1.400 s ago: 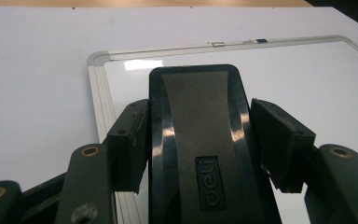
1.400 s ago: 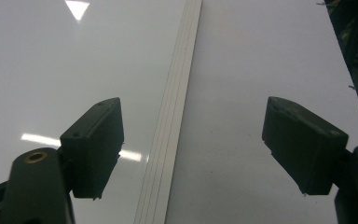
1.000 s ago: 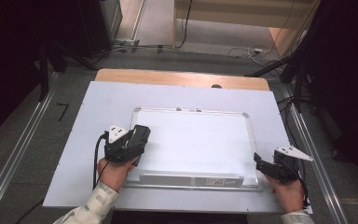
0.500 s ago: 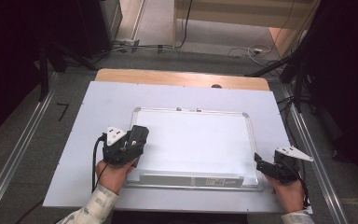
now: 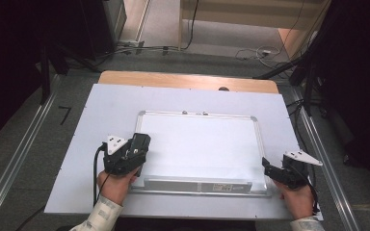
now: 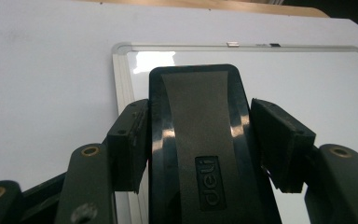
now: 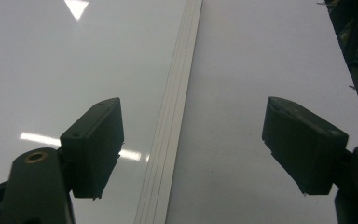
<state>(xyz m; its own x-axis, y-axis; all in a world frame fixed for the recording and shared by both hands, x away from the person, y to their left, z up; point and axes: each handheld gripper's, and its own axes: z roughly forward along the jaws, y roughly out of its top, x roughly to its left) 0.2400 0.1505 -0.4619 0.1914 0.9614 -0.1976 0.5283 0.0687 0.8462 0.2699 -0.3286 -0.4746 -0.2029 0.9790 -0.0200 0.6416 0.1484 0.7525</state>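
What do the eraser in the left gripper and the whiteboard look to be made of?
Eraser: glossy black moulded plastic by its sharp highlights, with a matte centre strip bearing an embossed logo. Whiteboard: smooth glossy white panel that mirrors the lights; its pale ribbed frame looks like aluminium, possibly plastic.

Wooden table (image 5: 188, 80), bare only along the far edge at twelve o'clock. Large white sheet (image 5: 106, 110) spread flat over nearly the whole top, reaching from nine to three o'clock and down to the near edge at six. Framed whiteboard (image 5: 197, 139) lying flat on that sheet, at the centre, long sides running nine to three. Metal tray strip (image 5: 197, 185) along the board's six o'clock edge. Pale frame rail (image 7: 172, 121) meeting the sheet at three o'clock. Small dark spot (image 5: 223, 88) on the wood near twelve o'clock, too small to identify.
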